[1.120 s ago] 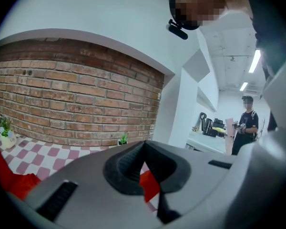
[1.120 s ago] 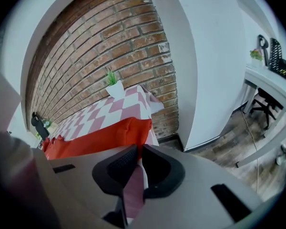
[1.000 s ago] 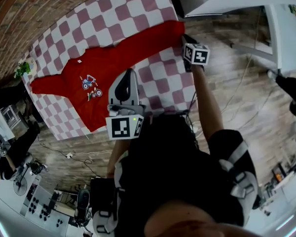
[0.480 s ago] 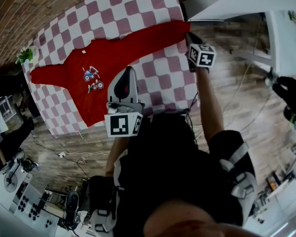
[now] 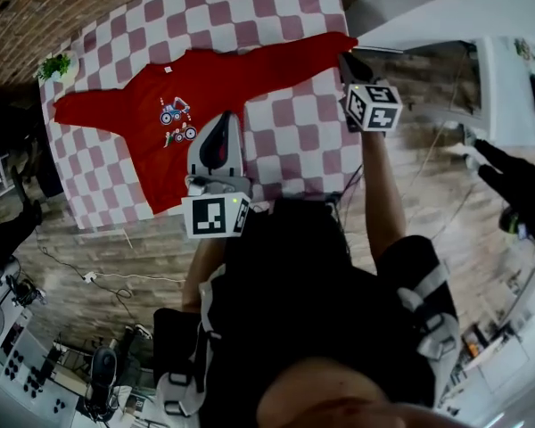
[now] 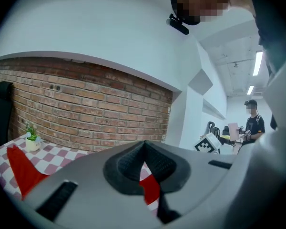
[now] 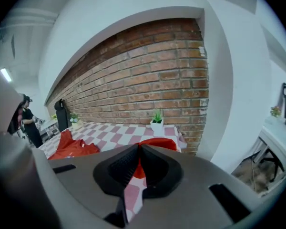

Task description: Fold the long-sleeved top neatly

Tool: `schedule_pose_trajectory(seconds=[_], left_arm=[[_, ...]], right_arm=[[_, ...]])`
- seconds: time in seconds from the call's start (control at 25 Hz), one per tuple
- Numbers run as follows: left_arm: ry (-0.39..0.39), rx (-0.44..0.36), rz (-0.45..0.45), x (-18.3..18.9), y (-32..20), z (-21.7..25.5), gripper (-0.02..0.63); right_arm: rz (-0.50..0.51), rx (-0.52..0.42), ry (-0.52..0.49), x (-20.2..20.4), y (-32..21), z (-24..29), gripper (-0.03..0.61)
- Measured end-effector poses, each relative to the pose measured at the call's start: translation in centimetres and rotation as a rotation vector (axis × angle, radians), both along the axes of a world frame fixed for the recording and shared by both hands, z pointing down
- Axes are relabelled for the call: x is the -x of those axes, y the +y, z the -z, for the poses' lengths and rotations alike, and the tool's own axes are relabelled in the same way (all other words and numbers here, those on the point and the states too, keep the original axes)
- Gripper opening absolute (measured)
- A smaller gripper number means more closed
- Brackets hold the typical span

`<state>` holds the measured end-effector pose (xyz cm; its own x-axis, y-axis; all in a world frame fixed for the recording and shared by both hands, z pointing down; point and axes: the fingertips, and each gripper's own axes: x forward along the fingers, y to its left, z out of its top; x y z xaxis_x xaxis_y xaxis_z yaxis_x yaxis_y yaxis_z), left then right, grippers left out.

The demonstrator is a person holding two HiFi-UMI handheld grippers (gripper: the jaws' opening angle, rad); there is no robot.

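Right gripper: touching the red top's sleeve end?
Cannot tell. The right gripper view shows red sleeve behind the right gripper's nearly closed jaws, not whether they pinch it; the head view merely overlaps them.

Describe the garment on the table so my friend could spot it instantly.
Find the pink-and-white checked table beside the brick wall. Spread across it lies a red long-sleeved top, sleeves stretched out. It is the only red thing there, with a small cartoon vehicle print on its chest.
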<state>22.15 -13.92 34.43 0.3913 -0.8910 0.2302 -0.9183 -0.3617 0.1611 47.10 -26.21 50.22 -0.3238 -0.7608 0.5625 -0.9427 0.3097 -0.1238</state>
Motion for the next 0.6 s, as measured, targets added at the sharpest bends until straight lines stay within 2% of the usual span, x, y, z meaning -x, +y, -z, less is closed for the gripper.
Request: schedule_pose_trajectory(seconds=[0.32, 0.6], left_arm=[[0.015, -0.012, 0.048, 8.9, 3.8, 0.0, 0.002], [0.009, -0.034, 0.1, 17.7, 6.8, 0.7, 0.002]], right_arm=[[0.159, -0.106, 0.063, 10.5, 3.8, 5.7, 0.021], [0.313, -0.17, 0.142, 20.5, 8.0, 8.1, 0.021]])
